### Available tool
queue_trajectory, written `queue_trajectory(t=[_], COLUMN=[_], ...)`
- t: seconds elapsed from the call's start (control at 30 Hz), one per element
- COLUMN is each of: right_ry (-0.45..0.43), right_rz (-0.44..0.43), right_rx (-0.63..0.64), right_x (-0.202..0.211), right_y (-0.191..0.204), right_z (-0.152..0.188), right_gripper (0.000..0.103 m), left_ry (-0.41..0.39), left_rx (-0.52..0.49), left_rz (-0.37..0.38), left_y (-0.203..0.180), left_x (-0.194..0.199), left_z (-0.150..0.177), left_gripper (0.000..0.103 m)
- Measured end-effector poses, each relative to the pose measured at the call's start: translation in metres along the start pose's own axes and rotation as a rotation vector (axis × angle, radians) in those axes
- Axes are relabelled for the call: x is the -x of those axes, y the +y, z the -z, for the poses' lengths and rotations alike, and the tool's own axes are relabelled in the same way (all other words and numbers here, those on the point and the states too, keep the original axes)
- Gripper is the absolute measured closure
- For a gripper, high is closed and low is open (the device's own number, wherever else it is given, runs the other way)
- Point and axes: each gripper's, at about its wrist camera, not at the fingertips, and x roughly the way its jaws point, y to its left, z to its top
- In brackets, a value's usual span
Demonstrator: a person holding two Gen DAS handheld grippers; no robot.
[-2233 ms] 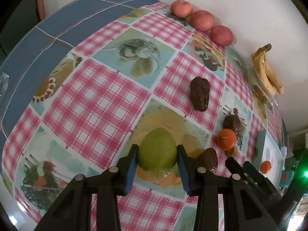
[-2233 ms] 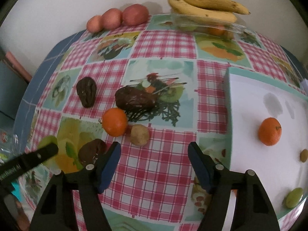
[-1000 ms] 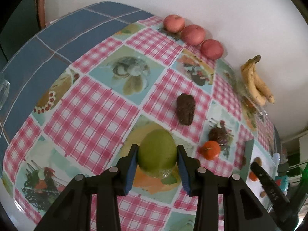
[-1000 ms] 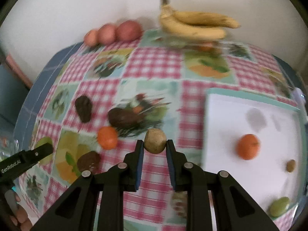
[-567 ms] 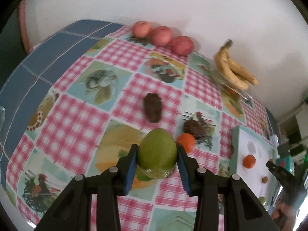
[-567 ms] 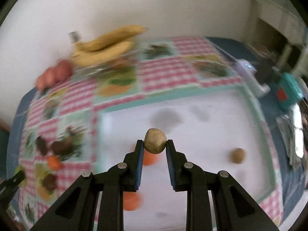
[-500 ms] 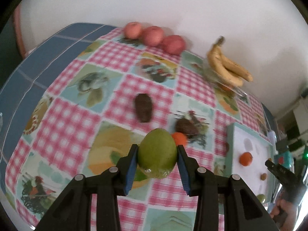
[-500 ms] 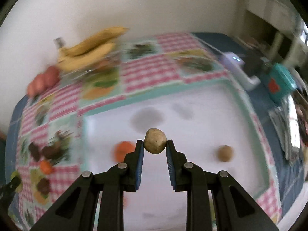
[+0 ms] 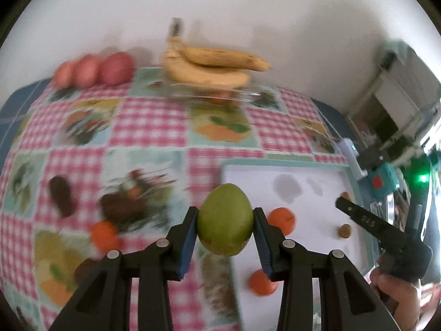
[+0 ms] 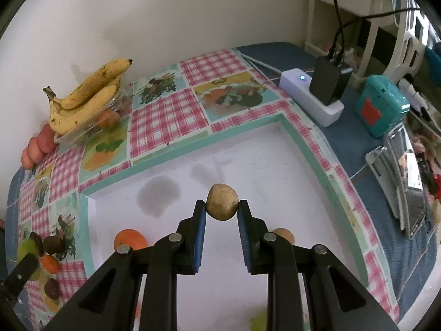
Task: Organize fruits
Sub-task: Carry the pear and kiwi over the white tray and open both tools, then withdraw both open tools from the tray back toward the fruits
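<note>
Fruits in the tools: green mango sits between the blue pads of the left tool, gripped from both sides and lifted off the cloth; small brown round fruit is pinched by the right tool, closed tight on it, above the tray.
Person: a hand holds the right tool at the right border of the left view.
White tray: it lies on the worktop toward its right edge, with a mint green rim; the mango hangs over its left rim.
Fruit on the tray: orange mandarin near the left rim; a tan round fruit partly hidden behind the right tool; in the left view a second mandarin lies nearer, at the near left part.
Loose fruit on the cloth: left of the tray, one mandarin and dark brown fruits, blurred.
Checked tablecloth: pink squares and fruit pictures, it covers the worktop.
Far edge, at the wall: bananas lie on a clear plastic box; three red apples stand in a row left of them.
Far right corner: white box with a black adapter plugged in, and a teal box beside it.
</note>
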Motion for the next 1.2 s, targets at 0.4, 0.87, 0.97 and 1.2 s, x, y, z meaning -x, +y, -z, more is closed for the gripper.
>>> queue_trajectory(t=[0.4, 0.87, 0.97, 1.2], right_ry=[0.044, 0.021, 0.019, 0.026], right_rz=[0.049, 0.098, 0.108, 0.136], right_rx=[-0.018, 0.033, 0.042, 0.028], right_x=[-0.039, -0.057, -0.058, -0.054], right_y=[-0.018, -0.011, -0.009, -0.008], right_z=[-0.009, -0.022, -0.023, -0.024], right_gripper=[0.079, 0.078, 0.078, 0.065], left_ry=[0.052, 0.069, 0.082, 0.074], left_rx=[-0.127, -0.079, -0.086, -0.085], left_rz=[0.004, 0.043, 0.041, 0.059], left_y=[-0.041, -0.034, -0.035, -0.037], left_x=[-0.072, -0.104, -0.101, -0.075], left_z=[-0.018, -0.018, -0.018, -0.017], left_gripper=[0.061, 0.061, 0.060, 0.053])
